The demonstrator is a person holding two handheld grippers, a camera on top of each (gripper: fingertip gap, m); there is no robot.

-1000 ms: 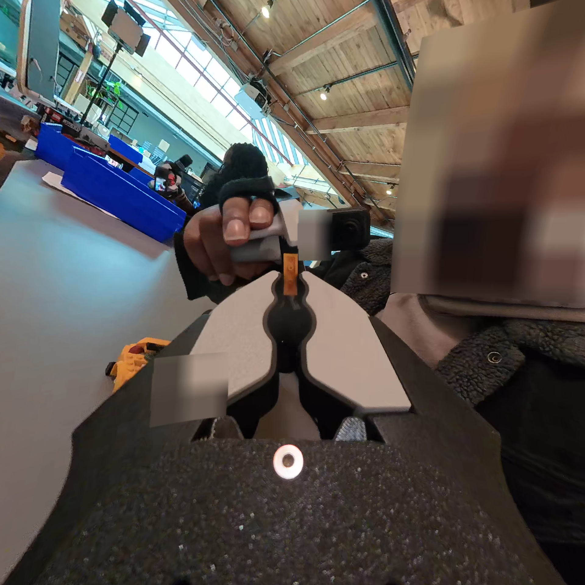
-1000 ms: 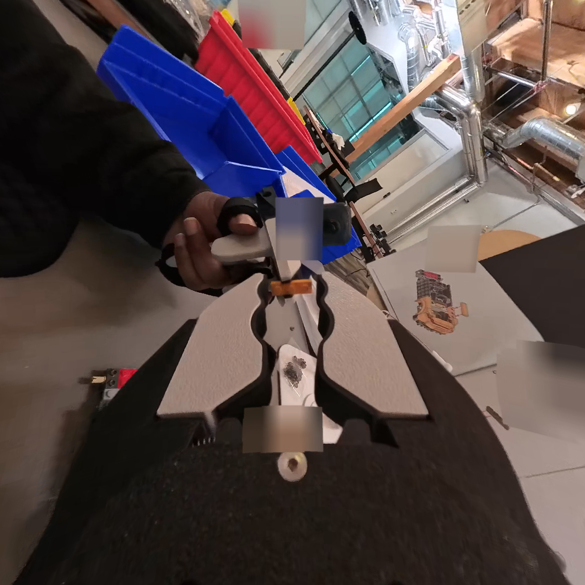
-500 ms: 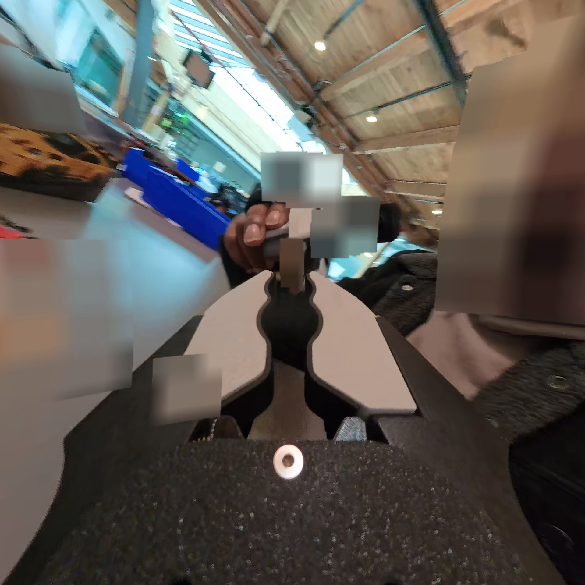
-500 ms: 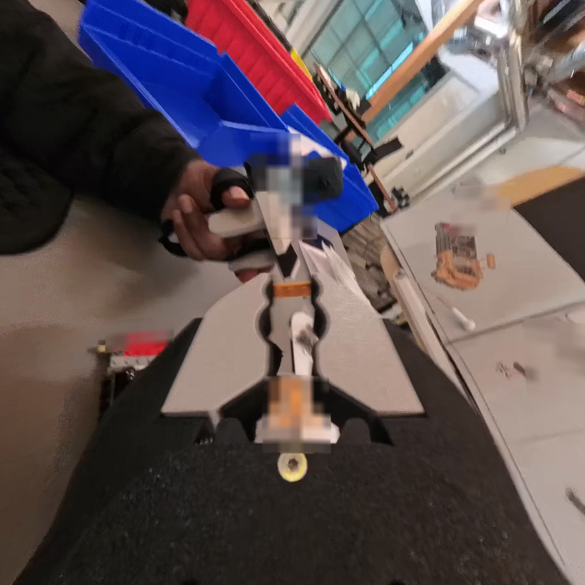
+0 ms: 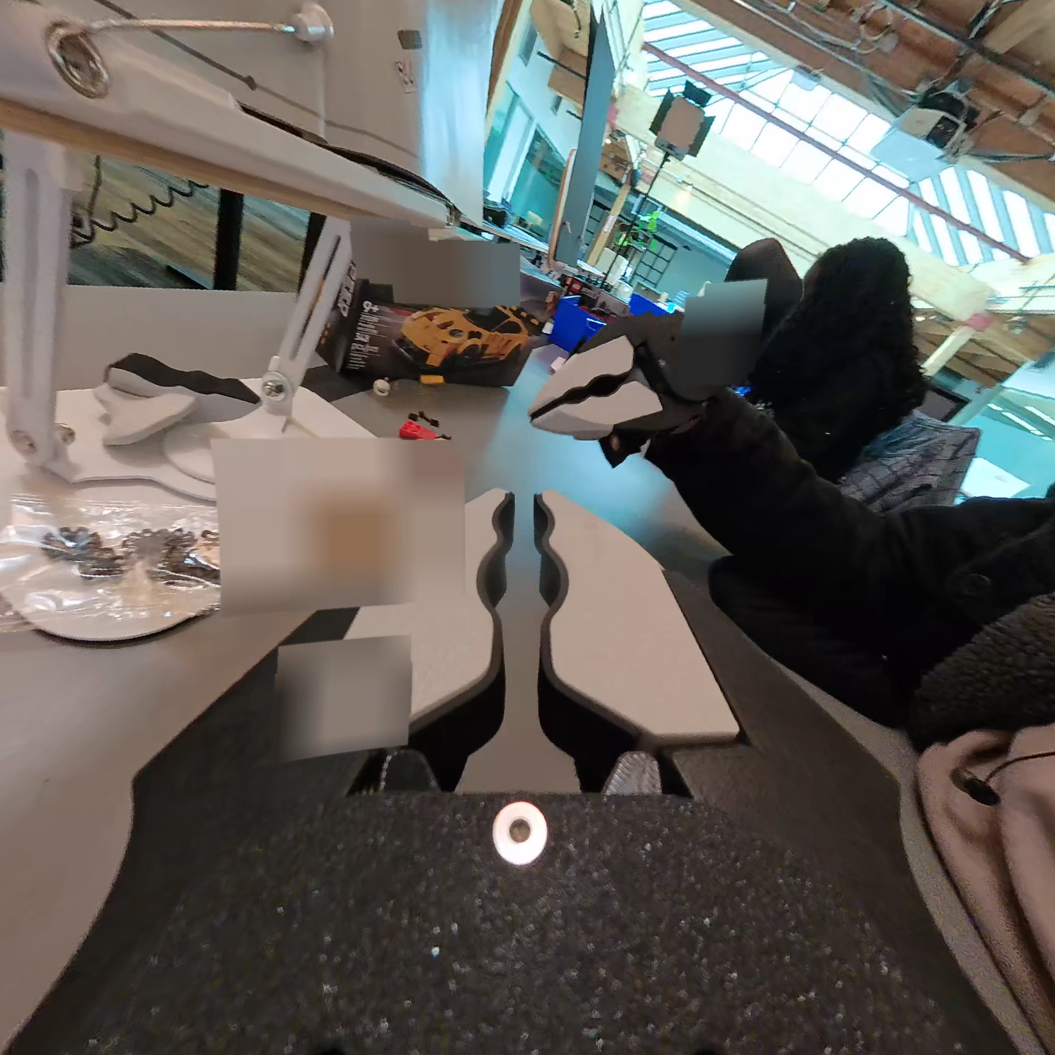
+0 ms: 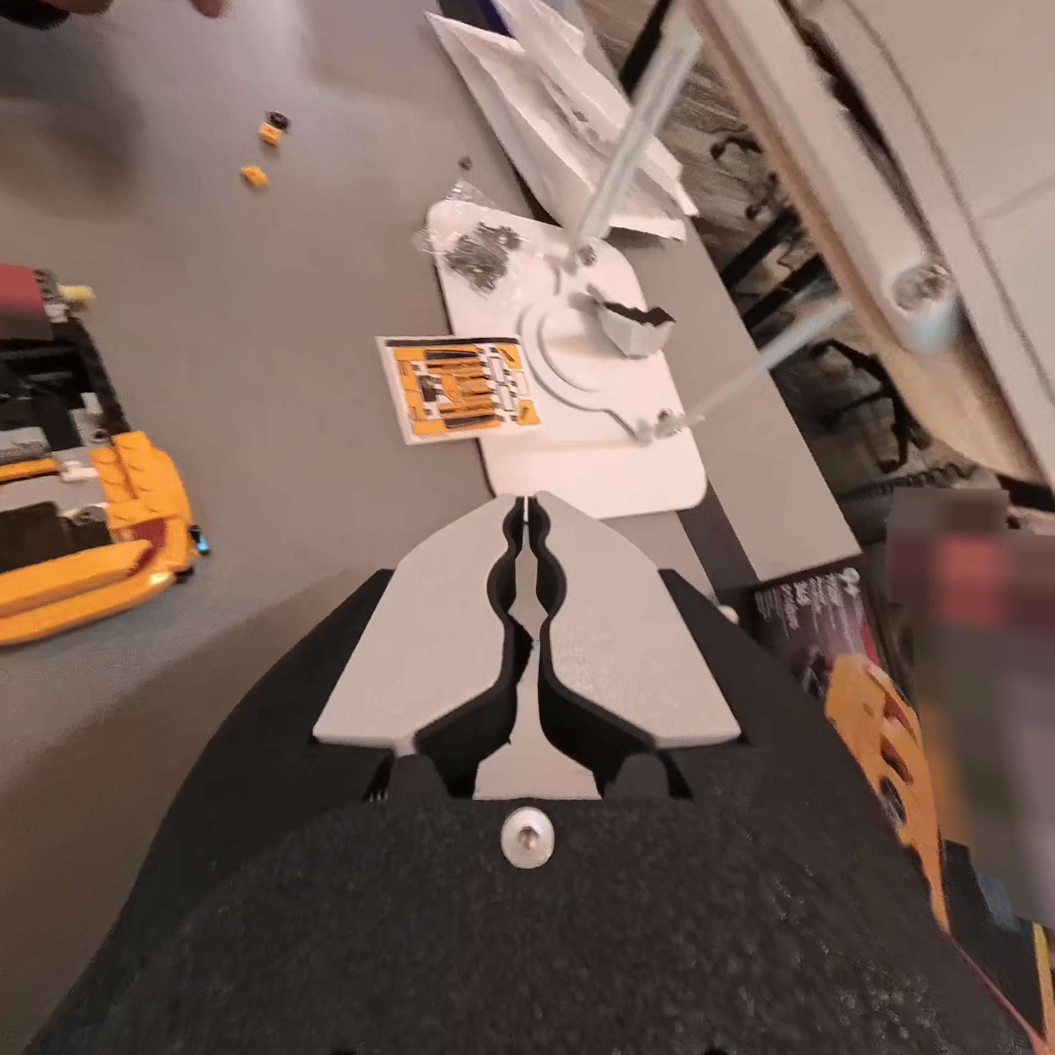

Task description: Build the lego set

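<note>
The left tongs (image 5: 523,502) stood slightly spread, a narrow gap running between the two grey fingers, and nothing lay in that gap. They pointed low across the grey table (image 5: 114,713). Ahead of them and to the right, the right tongs (image 5: 539,414) hung above the table, held by a black-sleeved arm (image 5: 799,514). In their own view the right tongs (image 6: 526,502) were pressed nearly together at the tips, with no piece visible between them.

Beyond the left tongs stood the dark box (image 5: 434,348) with a yellow car pictured on it, and a few small red and black pieces (image 5: 419,428) lay nearer. To their left sat a clear bag of dark parts (image 5: 108,559) on a white stand base (image 5: 85,474).

Left of the right tongs lay the partly built yellow and black car (image 6: 85,514). Just ahead of them lay an orange sticker sheet (image 6: 459,388), overlapping the base, and farther off two small orange pieces (image 6: 262,154).
</note>
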